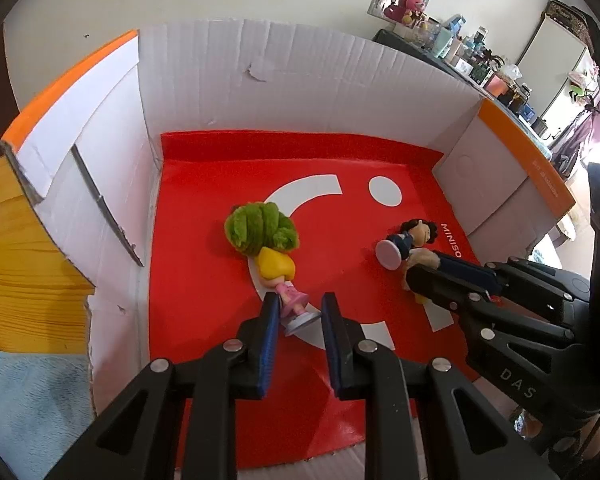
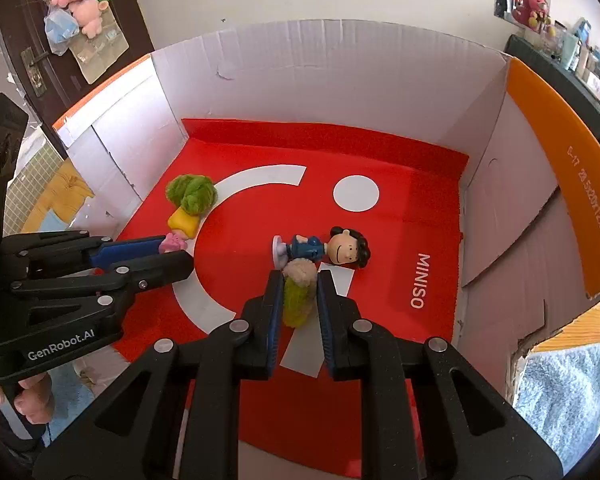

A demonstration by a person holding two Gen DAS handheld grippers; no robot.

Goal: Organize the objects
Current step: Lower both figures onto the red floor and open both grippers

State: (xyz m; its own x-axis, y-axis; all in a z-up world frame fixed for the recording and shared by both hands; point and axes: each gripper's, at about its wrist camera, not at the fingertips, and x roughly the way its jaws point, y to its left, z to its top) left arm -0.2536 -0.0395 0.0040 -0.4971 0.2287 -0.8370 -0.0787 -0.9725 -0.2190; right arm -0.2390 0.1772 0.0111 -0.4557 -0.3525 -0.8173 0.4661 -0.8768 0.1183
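Inside the cardboard box (image 1: pixel 300 64), the left gripper (image 1: pixel 298 304) is straddling the blonde doll's (image 1: pixel 278 270) legs with jaws parted, while the right gripper (image 2: pixel 298 284) is bracketing, jaws ajar, a fuzzy yellow-green toy (image 2: pixel 298 300) beside the dark-haired figurine (image 2: pixel 324 249)

Both cameras look steeply down from close above into the cardboard box (image 1: pixel 260 60), facing its far wall. The left wrist view shows the right gripper (image 1: pixel 452 276) at the right of the frame; the right wrist view shows the left gripper (image 2: pixel 172 254) at the left. Both share the red sheet (image 2: pixel 400 220).
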